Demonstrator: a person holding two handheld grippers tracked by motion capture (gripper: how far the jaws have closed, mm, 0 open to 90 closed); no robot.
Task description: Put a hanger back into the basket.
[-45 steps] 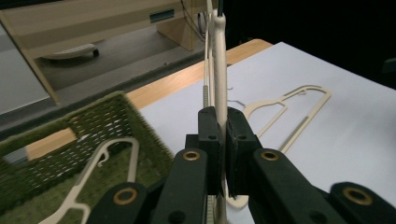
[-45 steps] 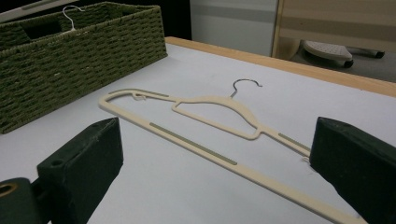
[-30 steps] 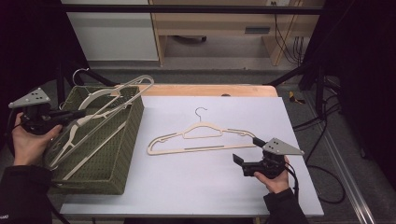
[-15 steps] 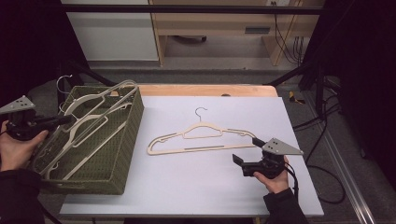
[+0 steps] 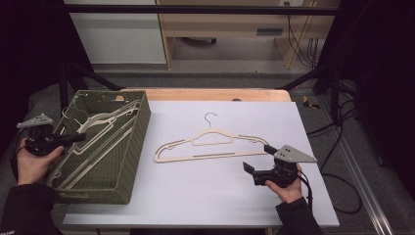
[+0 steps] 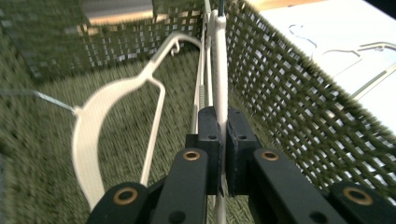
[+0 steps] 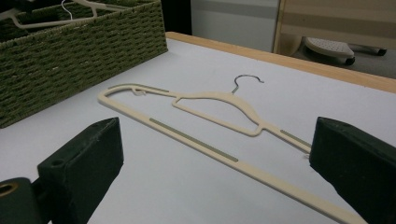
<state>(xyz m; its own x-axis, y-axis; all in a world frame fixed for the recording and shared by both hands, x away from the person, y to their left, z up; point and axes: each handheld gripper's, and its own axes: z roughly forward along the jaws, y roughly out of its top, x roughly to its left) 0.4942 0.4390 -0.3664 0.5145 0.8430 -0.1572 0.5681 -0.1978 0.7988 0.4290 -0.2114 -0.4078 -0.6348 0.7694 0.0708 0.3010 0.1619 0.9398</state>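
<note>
Basket: my green wicker basket (image 5: 128, 161), left of frame, holds several cream hangers (image 5: 100, 120).
Left gripper (image 6: 223, 140): jaws clamped on one hanger's (image 6: 219, 70) bar inside the basket.
Right gripper (image 7: 210, 172): jaws wide, around the table hanger's (image 5: 215, 142) end, mid-frame.

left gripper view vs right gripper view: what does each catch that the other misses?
Left gripper view alone: the left tongs shut on a white hanger inside the basket, and the basket's woven floor with another hanger lying on it.
Right gripper view alone: the right tongs open, jaws wide apart, and furniture beyond the table's far edge.
Both: the green wicker basket and the cream hanger lying flat on the white table.
</note>
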